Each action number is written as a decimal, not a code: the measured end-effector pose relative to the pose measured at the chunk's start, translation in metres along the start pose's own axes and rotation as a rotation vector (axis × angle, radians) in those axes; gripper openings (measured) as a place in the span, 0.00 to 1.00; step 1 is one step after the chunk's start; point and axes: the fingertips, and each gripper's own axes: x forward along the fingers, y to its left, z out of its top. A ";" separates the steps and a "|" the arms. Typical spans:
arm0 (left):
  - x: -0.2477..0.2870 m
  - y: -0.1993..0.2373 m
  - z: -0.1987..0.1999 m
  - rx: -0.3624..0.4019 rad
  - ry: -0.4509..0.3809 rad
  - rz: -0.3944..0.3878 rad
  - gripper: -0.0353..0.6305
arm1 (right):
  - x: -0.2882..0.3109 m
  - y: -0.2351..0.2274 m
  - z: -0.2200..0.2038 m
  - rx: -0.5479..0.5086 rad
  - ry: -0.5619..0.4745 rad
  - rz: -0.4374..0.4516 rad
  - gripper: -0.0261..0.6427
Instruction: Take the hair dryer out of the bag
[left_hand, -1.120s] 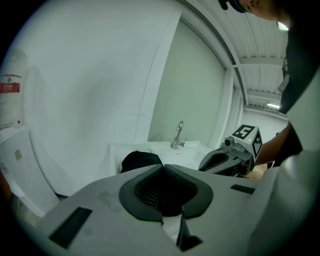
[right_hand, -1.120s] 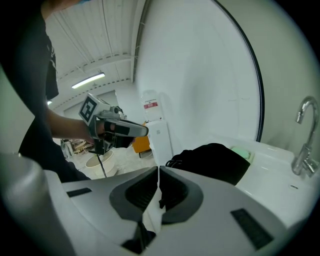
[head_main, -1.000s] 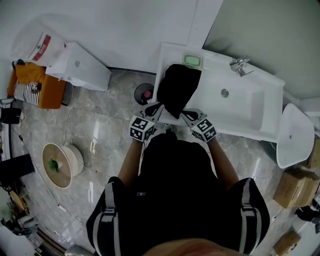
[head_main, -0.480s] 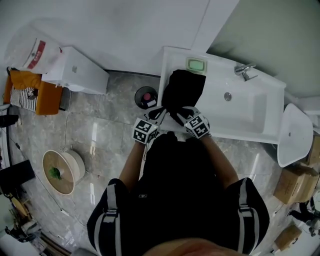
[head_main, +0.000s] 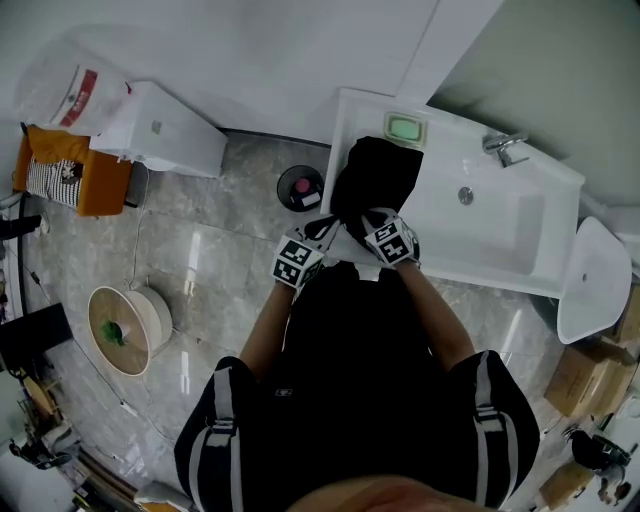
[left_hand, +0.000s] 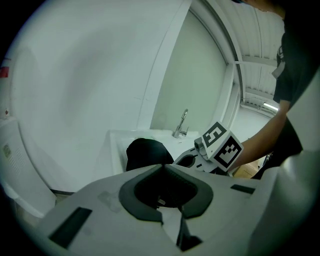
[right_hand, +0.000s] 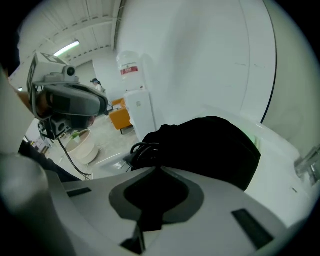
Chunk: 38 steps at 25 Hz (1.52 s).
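A black bag (head_main: 375, 180) lies on the left end of the white sink counter (head_main: 500, 262), its mouth toward me. In the right gripper view a coiled black cord (right_hand: 142, 148) pokes out of the bag (right_hand: 210, 142); the hair dryer itself is hidden. My right gripper (head_main: 362, 215) is at the near end of the bag, its jaws closing on black bag fabric (right_hand: 159, 168). My left gripper (head_main: 330, 228) is at the bag's near left corner, jaws shut (left_hand: 162, 166), with the bag (left_hand: 145, 152) just beyond the tips. I cannot make out anything held in it.
A green soap dish (head_main: 405, 128) sits behind the bag, with the faucet (head_main: 505, 145) and basin to the right. On the floor to the left are a round bin (head_main: 300, 188), a white cabinet (head_main: 165, 130) and a round tub (head_main: 125, 330). Boxes (head_main: 590, 375) stand at the right.
My right gripper has dropped and shifted left onto the bag's near end. The left gripper has stayed at the bag's left corner.
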 end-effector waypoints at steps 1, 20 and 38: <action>0.002 0.000 -0.001 -0.003 0.004 0.001 0.08 | -0.003 0.000 0.002 0.013 -0.006 0.021 0.15; 0.072 -0.002 -0.022 0.137 0.152 -0.049 0.08 | -0.060 -0.035 0.053 0.315 -0.228 0.184 0.15; 0.136 0.015 -0.045 0.243 0.320 -0.010 0.35 | -0.072 -0.028 0.077 0.393 -0.299 0.307 0.15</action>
